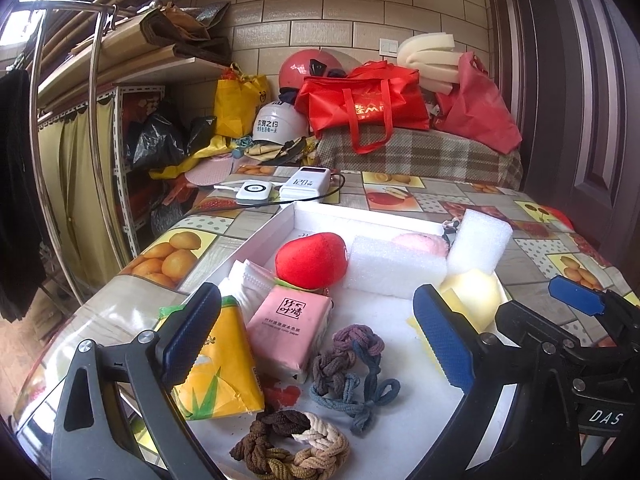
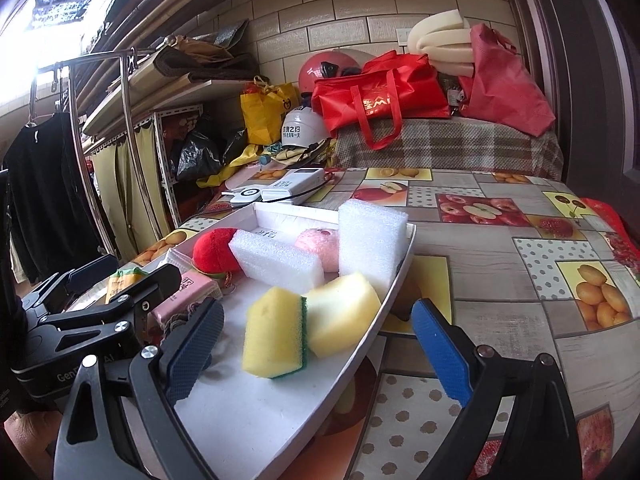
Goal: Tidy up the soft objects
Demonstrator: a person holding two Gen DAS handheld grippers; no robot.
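Note:
A white tray (image 1: pixel 280 224) on the table holds soft things: a red plush strawberry (image 1: pixel 312 258), two white foam blocks (image 1: pixel 394 268) (image 2: pixel 370 242), a pink puff (image 2: pixel 316 246), a pink tissue pack (image 1: pixel 286 326), a yellow tissue pack (image 1: pixel 218 364), a folded white mask (image 1: pixel 250 282), braided hair ties (image 1: pixel 344 364) (image 1: pixel 292 448) and two yellow sponges (image 2: pixel 276 332) (image 2: pixel 342 314). My left gripper (image 1: pixel 316 340) is open and empty over the tissue packs and hair ties. My right gripper (image 2: pixel 318 354) is open and empty, its jaws straddling the tray's near right rim (image 2: pixel 372 340) by the sponges.
Two white power banks (image 1: pixel 280 188) with a black cable lie beyond the tray. Behind the table stand a plaid-covered bench (image 1: pixel 420 152) with red bags, helmets (image 1: pixel 280 124) and foam. A metal clothes rack (image 1: pixel 36 120) stands at left. A dark door (image 1: pixel 580 80) is at right.

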